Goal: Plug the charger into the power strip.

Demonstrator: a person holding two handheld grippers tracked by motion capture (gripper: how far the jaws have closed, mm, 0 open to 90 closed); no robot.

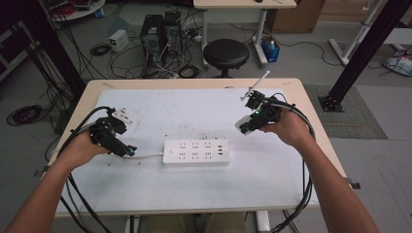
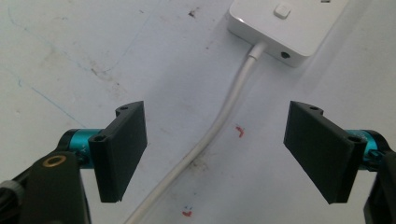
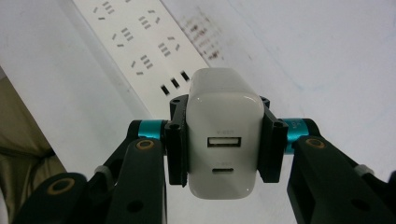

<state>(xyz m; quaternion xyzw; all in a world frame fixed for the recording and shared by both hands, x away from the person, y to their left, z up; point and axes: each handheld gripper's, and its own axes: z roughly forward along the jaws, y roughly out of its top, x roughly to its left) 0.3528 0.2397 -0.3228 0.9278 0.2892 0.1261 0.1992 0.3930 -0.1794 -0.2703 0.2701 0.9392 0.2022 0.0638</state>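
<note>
the right gripper (image 3: 223, 140) pinched a white plastic usb charger block (image 3: 223, 135), held above the table right of the white rectangular power strip (image 1: 196, 152). the left gripper (image 2: 215, 149) hung spread wide over the strip's white cable (image 2: 219, 121), near left.

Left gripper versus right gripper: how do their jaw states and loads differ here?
The left gripper has its jaws wide apart with only the power strip's cable lying between them, untouched; the right gripper is clamped on a white USB charger. The left sits low by the table; the right is raised. Both have black jaws.
</note>
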